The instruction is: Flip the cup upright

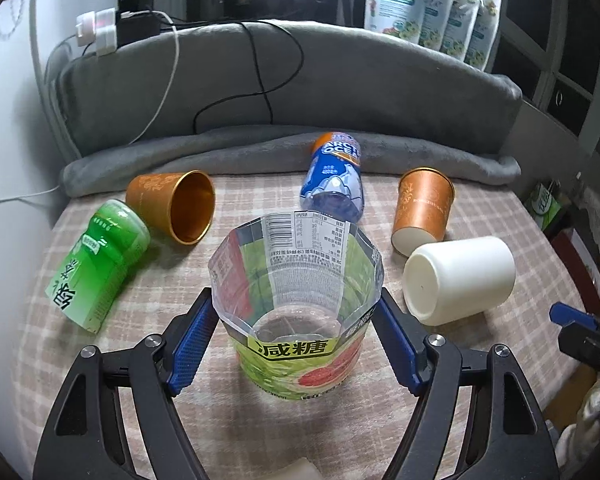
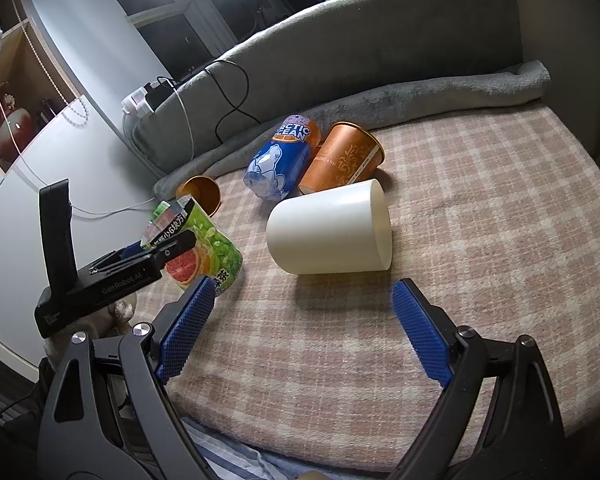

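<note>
A clear cut-bottle cup with a green and red grapefruit label [image 1: 296,304] stands upright, open end up, between the fingers of my left gripper [image 1: 296,332], whose blue pads touch its sides. It also shows in the right wrist view [image 2: 204,252]. A white cup [image 2: 328,232] lies on its side on the checked cloth, just ahead of my right gripper [image 2: 304,320], which is open and empty. The white cup also shows in the left wrist view [image 1: 460,278].
Lying on the cloth [image 2: 480,220] are two orange cups [image 1: 172,210] [image 1: 422,210], a green cup [image 1: 100,264] and a blue Arctic Ocean cup [image 1: 334,180]. A grey blanket [image 1: 300,92] with cables bounds the back. The cloth's edge drops off at left and front.
</note>
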